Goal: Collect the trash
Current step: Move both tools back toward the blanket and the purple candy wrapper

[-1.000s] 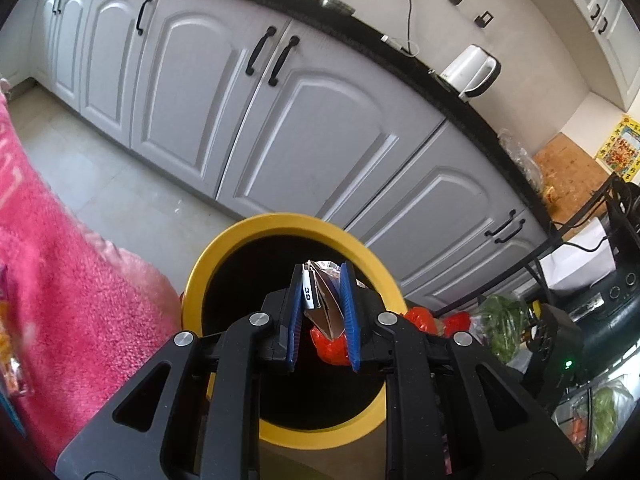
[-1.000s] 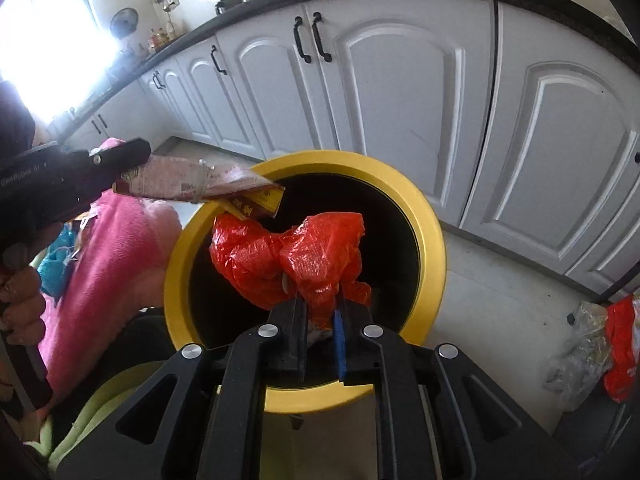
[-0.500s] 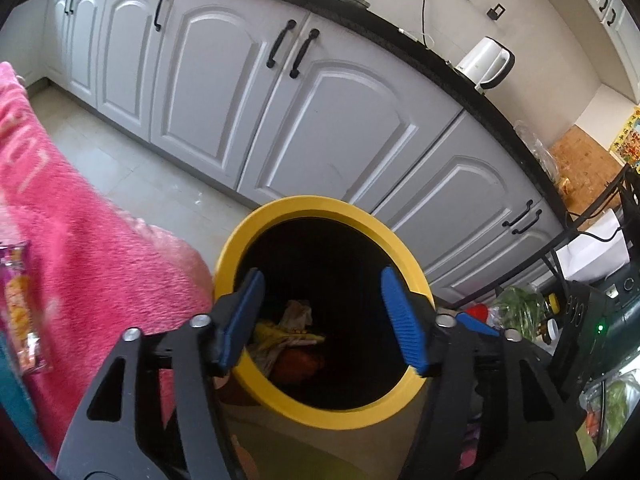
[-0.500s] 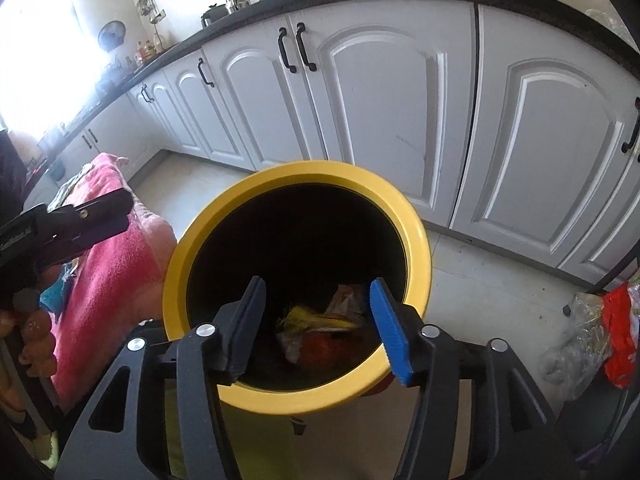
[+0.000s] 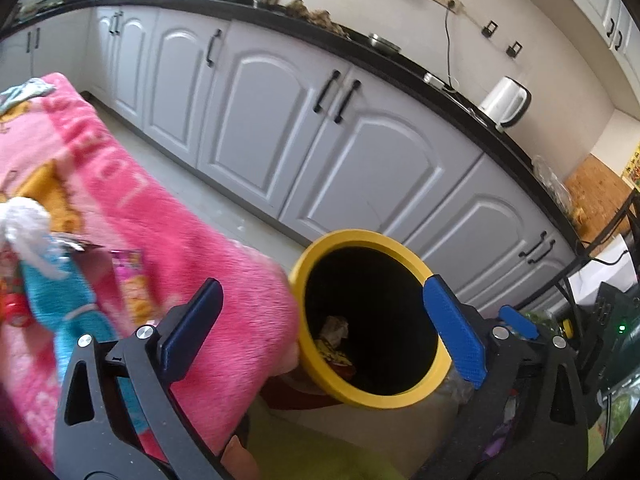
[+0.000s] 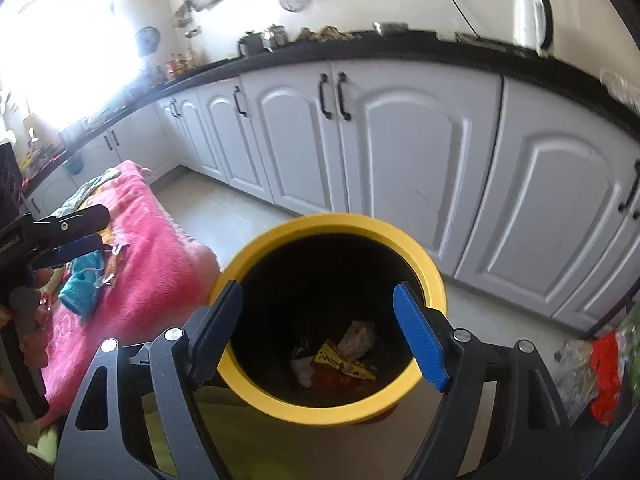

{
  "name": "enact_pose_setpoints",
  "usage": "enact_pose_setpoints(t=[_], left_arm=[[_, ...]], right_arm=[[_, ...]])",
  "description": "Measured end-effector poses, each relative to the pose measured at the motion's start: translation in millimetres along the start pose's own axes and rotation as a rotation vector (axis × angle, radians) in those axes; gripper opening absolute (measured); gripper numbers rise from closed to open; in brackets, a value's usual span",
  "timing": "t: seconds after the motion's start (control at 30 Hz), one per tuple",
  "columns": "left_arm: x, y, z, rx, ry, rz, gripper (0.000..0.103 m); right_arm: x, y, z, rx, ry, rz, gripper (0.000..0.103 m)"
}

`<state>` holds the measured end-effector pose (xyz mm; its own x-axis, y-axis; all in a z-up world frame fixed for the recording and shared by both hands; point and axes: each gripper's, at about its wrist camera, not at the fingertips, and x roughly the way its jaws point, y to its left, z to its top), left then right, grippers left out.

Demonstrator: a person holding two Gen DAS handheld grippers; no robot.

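In the left wrist view, the left gripper (image 5: 320, 328) has its jaws opening wide with nothing between them, aimed partly at the yellow-rimmed bin (image 5: 372, 320) and partly at the pink blanket (image 5: 168, 240) beside it. Trash wrappers (image 5: 334, 340) lie at the bottom of the bin, while a blue cloth (image 5: 64, 292) and colourful packets (image 5: 132, 280) sit on the blanket. The risk here: if the gripper sweeps toward the blanket for the next piece, it could snag the plush fabric or grab the cloth instead of a packet. A second ago these jaws pinched a crumpled wrapper over the bin; now it is inside. In the right wrist view, the right gripper (image 6: 320, 336) is also opening and empty, over the bin's mouth (image 6: 332, 224), with the dropped wrappers (image 6: 340, 356) visible inside. Pulling away carelessly could knock the rim and tip the bin. Earlier it clamped a red plastic bag, which now lies in the bin.
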<state>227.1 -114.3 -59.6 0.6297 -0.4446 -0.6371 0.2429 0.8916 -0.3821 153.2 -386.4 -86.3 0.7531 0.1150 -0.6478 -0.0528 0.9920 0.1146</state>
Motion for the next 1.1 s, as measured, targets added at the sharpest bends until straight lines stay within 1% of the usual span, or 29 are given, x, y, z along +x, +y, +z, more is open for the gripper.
enact_pose_setpoints(t=[0.07,0.1,0.13,0.27,0.4,0.63,0.97,1.03,1.1], left_arm=[[-8,5,-1,-0.004,-0.012,0.011,0.092],[-14,8,-1,-0.008,-0.02,0.017,0.092],[-17,10,-1,-0.009,-0.025,0.021,0.092],[-35,20,-2,-0.006,-0.053,0.042,0.092],[-54,31,-3,-0.006,-0.092,0.079,0.092],[-82,47,-4,-0.019,-0.147,0.114,0.092],[-113,70,-7,-0.051,-0.195,0.159,0.092],[-117,75,-8,-0.057,-0.2,0.168,0.092],[-121,80,-9,-0.062,-0.205,0.18,0.092]], right_arm=[[-6,10,1,-0.026,-0.017,0.003,0.079],[-8,12,2,-0.036,-0.024,0.002,0.084],[-11,17,2,-0.049,-0.037,0.003,0.085],[-19,33,5,-0.091,-0.064,0.015,0.086],[-24,47,6,-0.126,-0.076,0.027,0.086],[-32,71,8,-0.175,-0.098,0.051,0.087],[-43,115,11,-0.246,-0.125,0.118,0.088],[-43,124,11,-0.26,-0.127,0.128,0.095],[-44,132,12,-0.269,-0.131,0.143,0.095]])
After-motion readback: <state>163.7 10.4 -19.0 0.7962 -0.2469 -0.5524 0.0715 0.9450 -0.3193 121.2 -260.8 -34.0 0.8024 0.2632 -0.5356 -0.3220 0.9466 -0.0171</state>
